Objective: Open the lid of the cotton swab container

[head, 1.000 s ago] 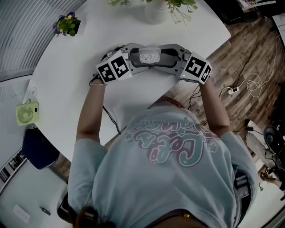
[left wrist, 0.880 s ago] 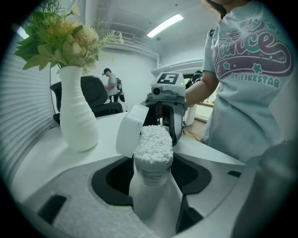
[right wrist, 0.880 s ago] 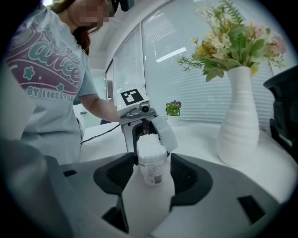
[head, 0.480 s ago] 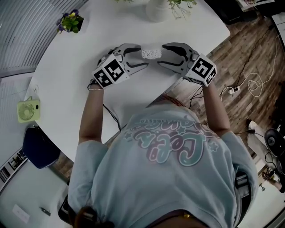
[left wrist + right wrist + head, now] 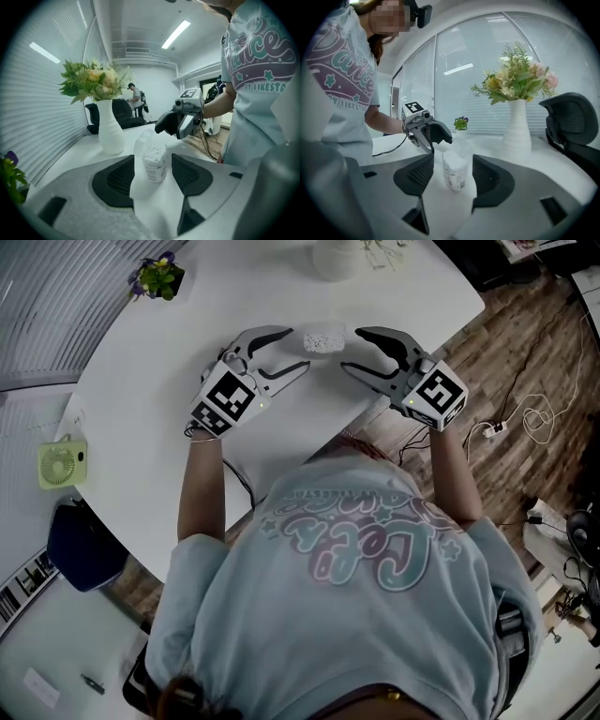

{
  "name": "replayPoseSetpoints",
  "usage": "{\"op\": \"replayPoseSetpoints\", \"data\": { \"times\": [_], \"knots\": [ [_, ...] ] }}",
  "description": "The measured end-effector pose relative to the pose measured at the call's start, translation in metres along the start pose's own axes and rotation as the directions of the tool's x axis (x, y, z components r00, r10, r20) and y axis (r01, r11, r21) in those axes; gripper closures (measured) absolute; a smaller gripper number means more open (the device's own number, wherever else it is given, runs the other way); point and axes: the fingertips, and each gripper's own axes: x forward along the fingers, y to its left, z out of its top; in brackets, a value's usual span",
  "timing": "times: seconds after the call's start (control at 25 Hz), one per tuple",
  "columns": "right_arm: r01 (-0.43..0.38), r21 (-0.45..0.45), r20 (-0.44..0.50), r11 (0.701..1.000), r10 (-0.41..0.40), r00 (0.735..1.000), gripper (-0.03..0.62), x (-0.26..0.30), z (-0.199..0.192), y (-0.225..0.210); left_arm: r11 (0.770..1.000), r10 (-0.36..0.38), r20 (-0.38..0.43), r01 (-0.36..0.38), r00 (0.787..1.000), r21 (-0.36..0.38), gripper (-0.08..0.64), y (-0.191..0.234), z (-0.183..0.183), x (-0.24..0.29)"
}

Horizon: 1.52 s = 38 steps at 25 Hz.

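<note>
A small clear cotton swab container (image 5: pixel 325 337) full of white swabs stands upright on the round white table (image 5: pixel 150 390). Its clear lid (image 5: pixel 142 140) appears tipped up at the far side. My left gripper (image 5: pixel 293 350) is open just left of it, touching nothing. My right gripper (image 5: pixel 353 350) is open just right of it; its jaws have just been opening, and nothing sits between the pads. In the left gripper view the container (image 5: pixel 154 164) stands beyond the open left gripper (image 5: pixel 152 169). The right gripper view shows the container (image 5: pixel 455 174) ahead of the open right gripper (image 5: pixel 453 164).
A white vase of flowers (image 5: pixel 335 254) stands just behind the container. A small pot with purple flowers (image 5: pixel 157 277) is at the far left and a green fan (image 5: pixel 61 465) at the near left edge. The table's right edge (image 5: pixel 441 343) drops to a wooden floor with cables.
Both grippers have drawn back and apart from the container, where they met over it a second ago. The container now stands free between them.
</note>
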Motion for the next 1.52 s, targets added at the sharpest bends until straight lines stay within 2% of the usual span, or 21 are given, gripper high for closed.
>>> {"op": "replayPoseSetpoints", "data": {
  "times": [0.16, 0.32, 0.48, 0.6, 0.76, 0.88, 1.08, 1.2, 1.36, 1.52],
  "knots": [
    [0.028, -0.014, 0.029, 1.000, -0.028, 0.999, 0.344, -0.003, 0.015, 0.006, 0.999, 0.052, -0.002, -0.052, 0.999, 0.001, 0.337, -0.003, 0.004, -0.007],
    [0.066, -0.016, 0.052, 0.998, -0.065, 0.996, 0.344, -0.007, 0.023, 0.010, 0.994, 0.105, 0.039, -0.104, 0.994, -0.032, 0.337, -0.004, 0.013, -0.014],
    [0.107, -0.008, 0.098, 0.994, -0.106, 0.990, 0.344, -0.013, 0.036, 0.013, 0.985, 0.172, 0.069, -0.172, 0.983, -0.009, 0.337, -0.005, 0.026, -0.025],
    [0.125, -0.041, 0.163, 0.991, -0.117, 0.980, 0.348, -0.015, 0.054, 0.017, 0.976, 0.217, 0.088, -0.218, 0.972, -0.007, 0.337, -0.004, 0.034, -0.031],
    [0.152, -0.042, 0.177, 0.988, -0.142, 0.974, 0.365, -0.020, 0.064, 0.026, 0.973, 0.230, 0.122, -0.227, 0.966, -0.036, 0.341, -0.010, 0.045, -0.041],
    [0.160, -0.055, 0.215, 0.986, -0.145, 0.966, 0.387, -0.021, 0.079, 0.030, 0.970, 0.242, 0.147, -0.238, 0.959, -0.044, 0.369, -0.014, 0.055, -0.048],
    [0.154, -0.066, 0.237, 0.986, -0.135, 0.962, 0.413, -0.018, 0.092, 0.038, 0.956, 0.293, 0.219, -0.283, 0.931, -0.075, 0.436, -0.011, 0.068, -0.065],
    [0.152, -0.057, 0.292, 0.987, -0.129, 0.948, 0.448, -0.016, 0.107, 0.045, 0.954, 0.299, 0.232, -0.281, 0.926, -0.106, 0.462, -0.014, 0.072, -0.074],
    [0.146, -0.032, 0.287, 0.989, -0.131, 0.949, 0.489, -0.016, 0.103, 0.050, 0.946, 0.316, 0.271, -0.280, 0.909, -0.162, 0.504, -0.017, 0.081, -0.084],
    [0.144, -0.059, 0.312, 0.988, -0.119, 0.943, 0.503, -0.010, 0.109, 0.056, 0.944, 0.313, 0.296, -0.261, 0.902, -0.204, 0.520, -0.023, 0.081, -0.086]
  ]
}}
